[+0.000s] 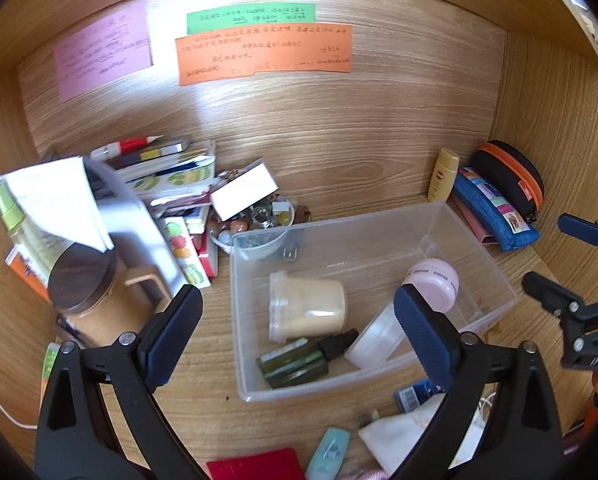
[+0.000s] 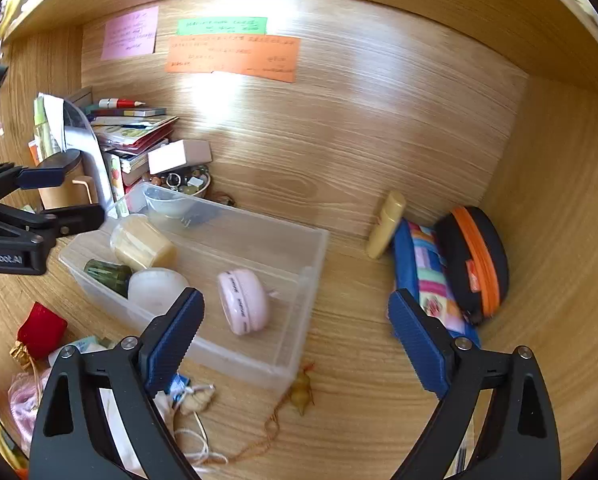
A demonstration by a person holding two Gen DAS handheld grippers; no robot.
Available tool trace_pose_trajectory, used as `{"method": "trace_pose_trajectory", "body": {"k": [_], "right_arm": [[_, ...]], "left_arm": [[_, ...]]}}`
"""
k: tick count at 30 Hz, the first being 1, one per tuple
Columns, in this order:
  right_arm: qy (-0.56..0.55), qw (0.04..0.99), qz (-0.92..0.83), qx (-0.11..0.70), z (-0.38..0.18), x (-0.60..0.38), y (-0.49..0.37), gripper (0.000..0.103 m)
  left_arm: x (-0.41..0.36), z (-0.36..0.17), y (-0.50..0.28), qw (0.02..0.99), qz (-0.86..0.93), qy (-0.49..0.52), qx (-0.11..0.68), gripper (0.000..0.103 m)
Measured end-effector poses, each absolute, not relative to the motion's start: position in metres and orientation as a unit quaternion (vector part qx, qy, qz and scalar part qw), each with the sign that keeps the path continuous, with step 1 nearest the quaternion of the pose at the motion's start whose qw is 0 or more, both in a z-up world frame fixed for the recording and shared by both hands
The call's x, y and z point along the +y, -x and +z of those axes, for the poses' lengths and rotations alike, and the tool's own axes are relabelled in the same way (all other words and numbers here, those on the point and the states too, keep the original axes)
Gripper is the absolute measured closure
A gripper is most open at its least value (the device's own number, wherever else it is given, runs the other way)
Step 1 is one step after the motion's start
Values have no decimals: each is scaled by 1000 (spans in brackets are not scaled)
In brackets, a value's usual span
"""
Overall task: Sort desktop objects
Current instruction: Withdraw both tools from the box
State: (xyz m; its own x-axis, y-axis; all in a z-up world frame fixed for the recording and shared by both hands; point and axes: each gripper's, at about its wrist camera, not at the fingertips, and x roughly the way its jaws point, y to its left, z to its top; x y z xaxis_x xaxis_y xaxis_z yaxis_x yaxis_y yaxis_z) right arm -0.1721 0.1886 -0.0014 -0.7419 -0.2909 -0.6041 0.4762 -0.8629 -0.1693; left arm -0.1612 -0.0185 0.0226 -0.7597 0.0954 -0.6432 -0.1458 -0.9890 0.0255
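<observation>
Fingers of the left gripper stand wide, empty, above the clear bin on the counter. Right gripper fingers gape empty too; the blue pencil pouch, long axis running away, lies just beyond its right finger, likely nearer that hand.

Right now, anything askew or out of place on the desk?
Yes. The book stack at the back left leans unevenly, with a white box perched tilted over the bead bowl. A beaded cord charm trails loose in front of the clear bin.
</observation>
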Motion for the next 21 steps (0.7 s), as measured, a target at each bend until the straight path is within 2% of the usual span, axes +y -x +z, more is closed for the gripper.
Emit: {"method": "trace_pose_trajectory", "body": {"k": [21], "right_arm": [[-365, 182, -905, 118, -54, 245, 145, 10]], "left_arm": [[-62, -33, 93, 20, 917, 398, 35, 5]]}}
